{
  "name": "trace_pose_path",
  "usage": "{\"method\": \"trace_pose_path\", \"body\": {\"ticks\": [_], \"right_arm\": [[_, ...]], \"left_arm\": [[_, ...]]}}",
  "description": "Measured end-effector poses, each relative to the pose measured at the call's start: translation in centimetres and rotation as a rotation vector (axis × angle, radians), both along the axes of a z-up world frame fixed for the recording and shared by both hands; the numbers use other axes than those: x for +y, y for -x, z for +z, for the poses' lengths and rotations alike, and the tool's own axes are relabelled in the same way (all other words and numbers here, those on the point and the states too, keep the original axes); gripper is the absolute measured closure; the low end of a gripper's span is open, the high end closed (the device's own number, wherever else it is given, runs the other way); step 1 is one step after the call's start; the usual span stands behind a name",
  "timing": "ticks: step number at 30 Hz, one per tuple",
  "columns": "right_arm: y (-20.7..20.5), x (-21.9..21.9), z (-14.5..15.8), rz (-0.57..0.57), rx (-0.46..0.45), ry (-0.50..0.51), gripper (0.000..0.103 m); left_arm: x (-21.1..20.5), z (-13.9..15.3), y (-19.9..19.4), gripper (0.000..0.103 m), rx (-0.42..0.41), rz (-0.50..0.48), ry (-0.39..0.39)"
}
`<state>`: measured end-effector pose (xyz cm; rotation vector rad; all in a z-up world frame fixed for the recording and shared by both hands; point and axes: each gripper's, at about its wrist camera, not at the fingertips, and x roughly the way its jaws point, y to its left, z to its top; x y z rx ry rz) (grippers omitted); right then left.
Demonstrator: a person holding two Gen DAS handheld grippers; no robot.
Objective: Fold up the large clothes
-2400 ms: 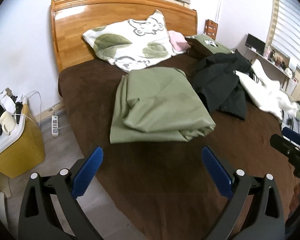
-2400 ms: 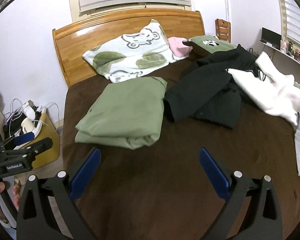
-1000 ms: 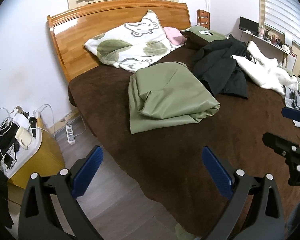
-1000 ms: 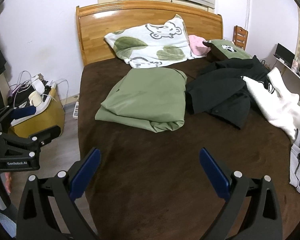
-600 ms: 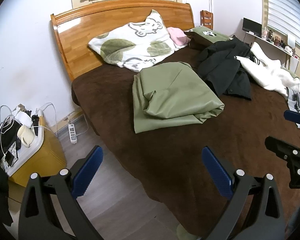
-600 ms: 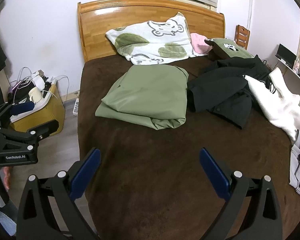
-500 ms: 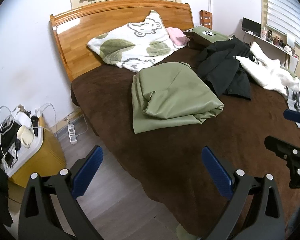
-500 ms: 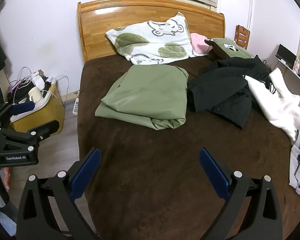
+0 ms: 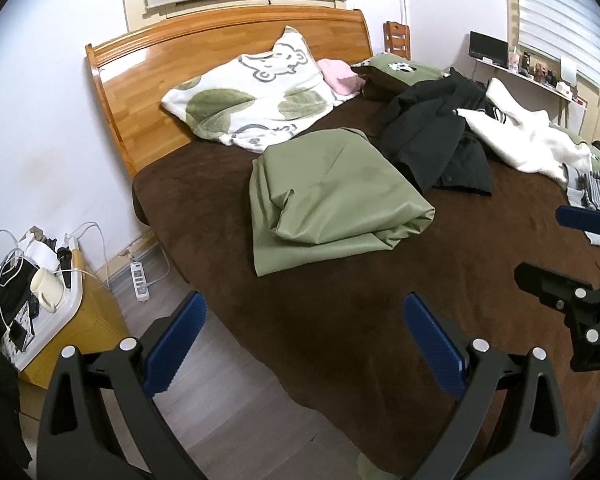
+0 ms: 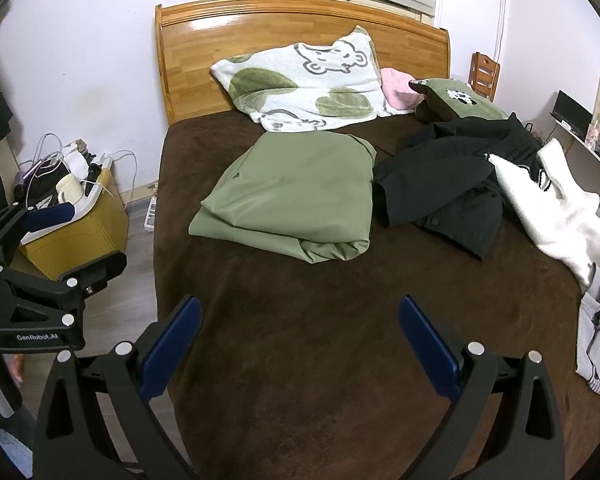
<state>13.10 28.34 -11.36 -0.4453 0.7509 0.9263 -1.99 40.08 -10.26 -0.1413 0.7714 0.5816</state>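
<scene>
Green folded garment (image 10: 296, 196), one black jacket (image 10: 448, 184), one white fleece (image 10: 556, 208) on brown bed (image 10: 320, 340); both grippers, left gripper (image 9: 304, 340) and right gripper (image 10: 300, 340), gape empty; only right view shows grey striped cloth's (image 10: 598, 344) full length.

My left camera looks from off the bed's (image 9: 340, 320) near corner, over floor, toward the headboard (image 9: 220, 44). My right camera sits farther right, above the brown cover, facing the same way. Both stand well back and share the green folded garment (image 9: 332, 200), black jacket (image 10: 452, 184) and bear pillow (image 10: 308, 84).
</scene>
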Motion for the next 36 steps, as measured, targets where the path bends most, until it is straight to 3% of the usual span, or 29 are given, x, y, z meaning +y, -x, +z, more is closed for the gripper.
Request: {"method": "trace_pose_path", "body": {"ticks": [36], "right_arm": [[-0.3, -0.3, 1.0, 0.008, -0.02, -0.021, 0.006]], "left_arm": [[-0.1, 0.0, 0.0, 0.006, -0.002, 0.045, 0.021]]}}
